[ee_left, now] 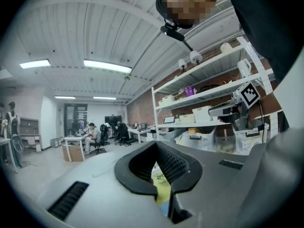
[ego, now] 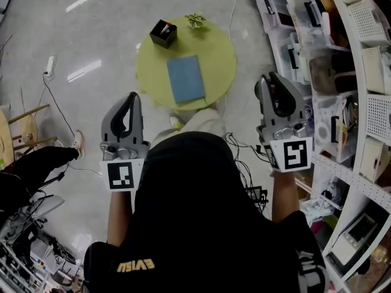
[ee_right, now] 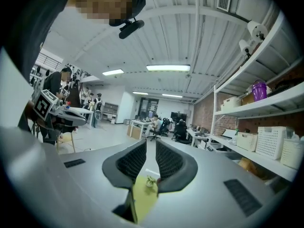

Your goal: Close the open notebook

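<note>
On the round green table (ego: 220, 60), the blue notebook (ego: 186, 79) lies closed, near a black box (ego: 163, 33) and a small plant (ego: 196, 21). The left gripper (ego: 131, 96) is clenched and empty. The right gripper (ego: 269, 78), beside crowded shelves (ego: 342, 72), has its jaws slightly apart and empty.

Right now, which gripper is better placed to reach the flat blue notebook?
Left gripper, probably: in the head view it hangs nearer the flat blue notebook than the right gripper. Both are empty.
</note>
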Tool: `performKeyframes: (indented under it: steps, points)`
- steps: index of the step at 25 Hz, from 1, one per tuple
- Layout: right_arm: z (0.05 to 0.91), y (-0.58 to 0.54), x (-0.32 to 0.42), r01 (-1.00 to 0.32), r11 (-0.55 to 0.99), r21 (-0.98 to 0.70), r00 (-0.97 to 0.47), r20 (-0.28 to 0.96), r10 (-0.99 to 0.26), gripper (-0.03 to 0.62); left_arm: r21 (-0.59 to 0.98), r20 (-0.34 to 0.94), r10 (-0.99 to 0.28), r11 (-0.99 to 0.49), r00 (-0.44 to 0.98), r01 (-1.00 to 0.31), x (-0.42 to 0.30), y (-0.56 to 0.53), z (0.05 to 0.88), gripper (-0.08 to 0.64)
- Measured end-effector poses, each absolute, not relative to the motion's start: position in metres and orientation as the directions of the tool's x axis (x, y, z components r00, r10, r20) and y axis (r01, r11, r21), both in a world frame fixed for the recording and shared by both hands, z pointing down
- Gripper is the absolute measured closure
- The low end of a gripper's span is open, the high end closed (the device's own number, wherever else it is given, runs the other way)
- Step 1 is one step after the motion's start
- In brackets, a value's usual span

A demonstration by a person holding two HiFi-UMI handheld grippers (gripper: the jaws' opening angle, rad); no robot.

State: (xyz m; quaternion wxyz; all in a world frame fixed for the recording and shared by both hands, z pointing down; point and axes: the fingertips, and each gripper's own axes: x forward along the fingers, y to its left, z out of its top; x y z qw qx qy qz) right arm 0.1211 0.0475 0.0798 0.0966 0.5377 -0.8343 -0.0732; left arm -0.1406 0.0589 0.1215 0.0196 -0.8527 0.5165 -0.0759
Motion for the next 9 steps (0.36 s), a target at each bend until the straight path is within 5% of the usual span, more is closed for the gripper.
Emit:
performKeyframes:
  steps: [9]
  points:
    - [0.057, 0.026, 0.106, -0.796, 0.477, 0.372, -0.483, 0.085, -0.872, 0.534, -0.197, 0.116, -0.897, -0.441, 0.426, -0.875, -0.158, 0.049, 0.137, 0.543]
